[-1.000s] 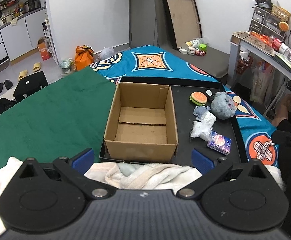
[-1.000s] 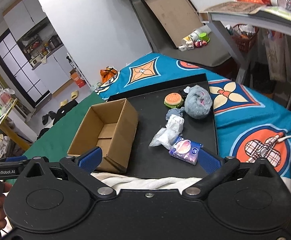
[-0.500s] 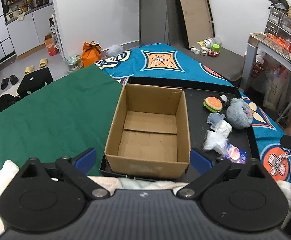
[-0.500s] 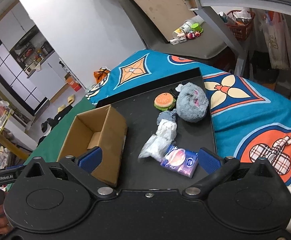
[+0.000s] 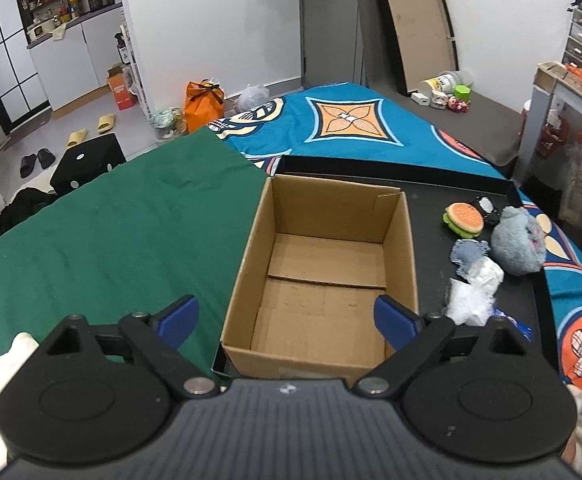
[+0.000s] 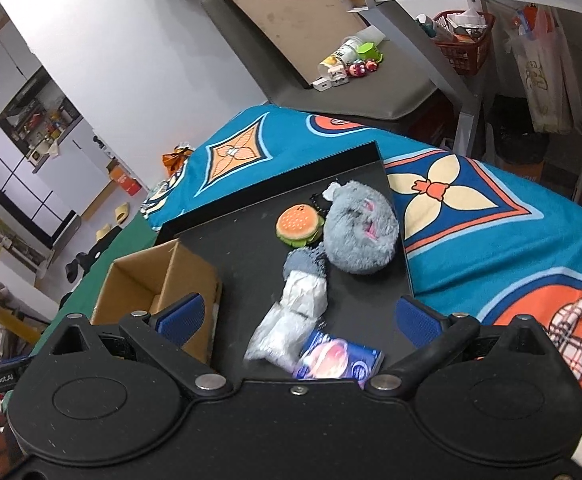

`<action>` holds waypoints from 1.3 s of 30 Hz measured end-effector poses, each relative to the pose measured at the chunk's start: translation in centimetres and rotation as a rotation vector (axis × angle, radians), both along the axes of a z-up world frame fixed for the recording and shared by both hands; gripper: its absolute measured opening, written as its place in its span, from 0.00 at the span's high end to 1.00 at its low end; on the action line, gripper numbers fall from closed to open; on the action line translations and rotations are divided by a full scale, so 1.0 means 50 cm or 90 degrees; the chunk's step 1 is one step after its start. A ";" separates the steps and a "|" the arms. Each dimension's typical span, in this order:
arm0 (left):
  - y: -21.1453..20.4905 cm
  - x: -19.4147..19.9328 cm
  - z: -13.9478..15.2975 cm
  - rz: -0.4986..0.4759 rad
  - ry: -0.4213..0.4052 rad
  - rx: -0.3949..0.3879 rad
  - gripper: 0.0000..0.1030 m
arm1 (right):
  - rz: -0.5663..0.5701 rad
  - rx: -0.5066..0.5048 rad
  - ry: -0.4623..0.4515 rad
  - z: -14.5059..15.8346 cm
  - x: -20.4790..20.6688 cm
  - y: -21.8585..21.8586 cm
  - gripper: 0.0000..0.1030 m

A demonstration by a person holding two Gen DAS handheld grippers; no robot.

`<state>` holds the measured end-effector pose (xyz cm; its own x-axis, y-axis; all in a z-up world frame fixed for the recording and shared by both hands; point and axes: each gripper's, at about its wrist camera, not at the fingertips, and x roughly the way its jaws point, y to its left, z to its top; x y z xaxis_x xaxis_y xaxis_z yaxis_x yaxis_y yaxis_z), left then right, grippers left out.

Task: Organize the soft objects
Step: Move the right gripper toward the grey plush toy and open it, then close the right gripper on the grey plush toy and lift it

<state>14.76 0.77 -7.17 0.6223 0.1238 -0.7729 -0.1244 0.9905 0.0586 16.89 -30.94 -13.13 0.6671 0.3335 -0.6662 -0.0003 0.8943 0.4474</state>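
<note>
Both tools, my left tool [image 5: 287, 314] and right tool [image 6: 299, 314], hang released, grasping nothing. Nothing is packed: the cardboard box [image 5: 323, 276] at frame centre sits empty; plush [image 6: 361, 232], burger toy [image 6: 299, 224] and packets [image 6: 291, 320] wait on the black tray [image 6: 243, 256].

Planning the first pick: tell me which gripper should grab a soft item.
Right. The right gripper, open, faces the tissue pack and grey plush; the left gripper, also open, faces the empty cardboard box.
</note>
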 end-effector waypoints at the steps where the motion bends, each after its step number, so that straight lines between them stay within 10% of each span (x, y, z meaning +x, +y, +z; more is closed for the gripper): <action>1: 0.001 0.006 -0.003 0.003 0.002 0.002 0.10 | -0.001 -0.002 0.000 -0.003 0.008 0.000 0.00; 39: 0.010 0.157 -0.128 0.046 0.075 0.132 0.48 | -0.009 -0.197 -0.049 -0.151 0.185 0.043 0.20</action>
<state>22.59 1.28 -13.59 0.5131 0.3280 -0.7932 -0.1748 0.9447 0.2776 26.15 -28.77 -20.66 0.7224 0.1133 -0.6822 -0.0099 0.9881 0.1536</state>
